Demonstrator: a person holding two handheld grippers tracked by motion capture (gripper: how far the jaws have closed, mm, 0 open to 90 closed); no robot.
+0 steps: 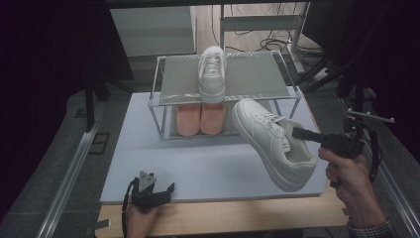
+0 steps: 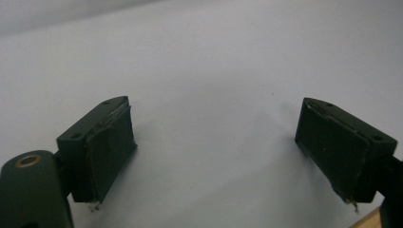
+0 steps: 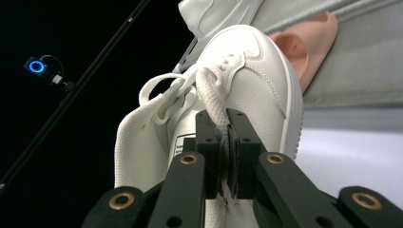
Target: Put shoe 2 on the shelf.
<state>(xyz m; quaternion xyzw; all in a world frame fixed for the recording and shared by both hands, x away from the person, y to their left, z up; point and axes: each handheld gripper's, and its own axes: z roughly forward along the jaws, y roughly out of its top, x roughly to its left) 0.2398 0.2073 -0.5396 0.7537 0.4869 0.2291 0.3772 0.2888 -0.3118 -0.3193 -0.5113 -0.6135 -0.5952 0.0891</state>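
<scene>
At right of centre in the high view: a white sneaker (image 1: pixel 275 144) held off the pale mat (image 1: pixel 148 158).

The right gripper (image 1: pixel 297 133) is pinched on what looks like its tongue or lace, sole toward lower right. Lower left, the left gripper (image 1: pixel 166 191) rests spread, near nothing. Another white sneaker (image 1: pixel 212 74) tops the rack (image 1: pixel 257 74); pink shoes (image 1: pixel 200 119) sit beneath.

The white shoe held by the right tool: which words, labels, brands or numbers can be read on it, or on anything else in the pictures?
No text can be read anywhere.
White shoe: a small label with dark print on the tongue, too small and half hidden behind the right tool.
Shoe on the rack top: no readable marking.
</scene>
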